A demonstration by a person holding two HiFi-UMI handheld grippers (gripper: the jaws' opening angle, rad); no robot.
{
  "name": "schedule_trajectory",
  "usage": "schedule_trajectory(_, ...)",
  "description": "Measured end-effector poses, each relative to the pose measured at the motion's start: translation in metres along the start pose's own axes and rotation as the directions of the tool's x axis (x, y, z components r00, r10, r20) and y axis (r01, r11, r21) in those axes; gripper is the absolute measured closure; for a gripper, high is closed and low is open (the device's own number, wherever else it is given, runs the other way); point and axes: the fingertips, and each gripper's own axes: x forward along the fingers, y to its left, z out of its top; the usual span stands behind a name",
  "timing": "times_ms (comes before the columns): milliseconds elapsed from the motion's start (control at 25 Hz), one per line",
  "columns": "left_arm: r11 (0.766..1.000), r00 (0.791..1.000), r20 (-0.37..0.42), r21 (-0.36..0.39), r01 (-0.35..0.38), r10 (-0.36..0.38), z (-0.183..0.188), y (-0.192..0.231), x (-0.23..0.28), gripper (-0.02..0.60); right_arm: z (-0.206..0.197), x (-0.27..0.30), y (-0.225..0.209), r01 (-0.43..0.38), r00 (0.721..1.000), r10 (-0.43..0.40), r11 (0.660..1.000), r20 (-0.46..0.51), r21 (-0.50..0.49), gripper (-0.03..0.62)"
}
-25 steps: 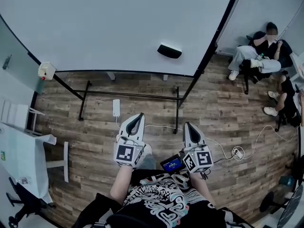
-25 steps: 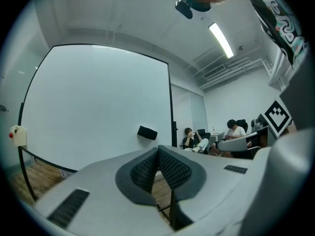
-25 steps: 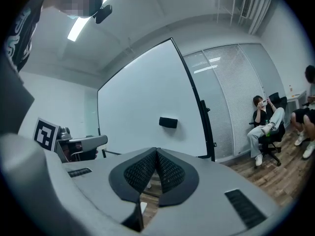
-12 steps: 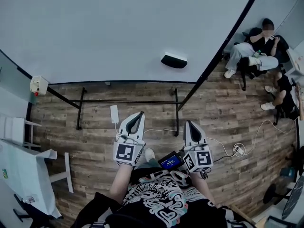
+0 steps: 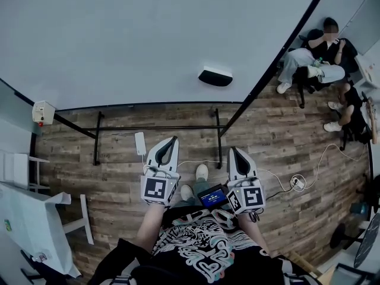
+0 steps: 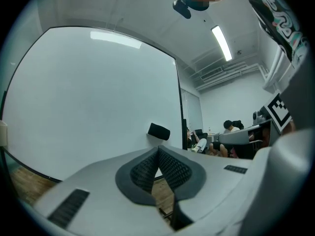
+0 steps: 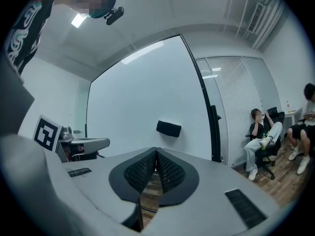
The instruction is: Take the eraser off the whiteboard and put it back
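A black eraser [image 5: 215,76] clings to the big whiteboard [image 5: 130,34], near its lower right part. Both grippers are held side by side in front of the person, pointing level at the board and well short of it. My left gripper [image 5: 174,140] is shut with nothing between its pads. My right gripper [image 5: 232,150] is also shut and empty. In the left gripper view the eraser [image 6: 158,131] shows just above the closed tips [image 6: 158,148]. In the right gripper view the eraser [image 7: 168,128] sits above and slightly right of the closed tips [image 7: 156,150].
The board's black stand [image 5: 157,126] crosses the wooden floor below it. A white power strip [image 5: 140,142] and cables [image 5: 297,186] lie on the floor. Seated people [image 5: 314,55] are at the far right. A white table [image 5: 24,218] stands at the left.
The person has stepped toward the whiteboard, which now fills more of the head view; shoes show between the grippers. Both grippers stay shut and empty, side by side.
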Motion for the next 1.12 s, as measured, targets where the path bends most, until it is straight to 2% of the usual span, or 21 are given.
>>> schedule_trajectory(1120, 1.000, 1.000, -0.008, 0.016, -0.018, 0.018, 0.006, 0.029, 0.060, 0.552, 0.010, 0.080, -0.014, -0.068, 0.997, 0.070, 0.994, 0.016, -0.089, 0.556)
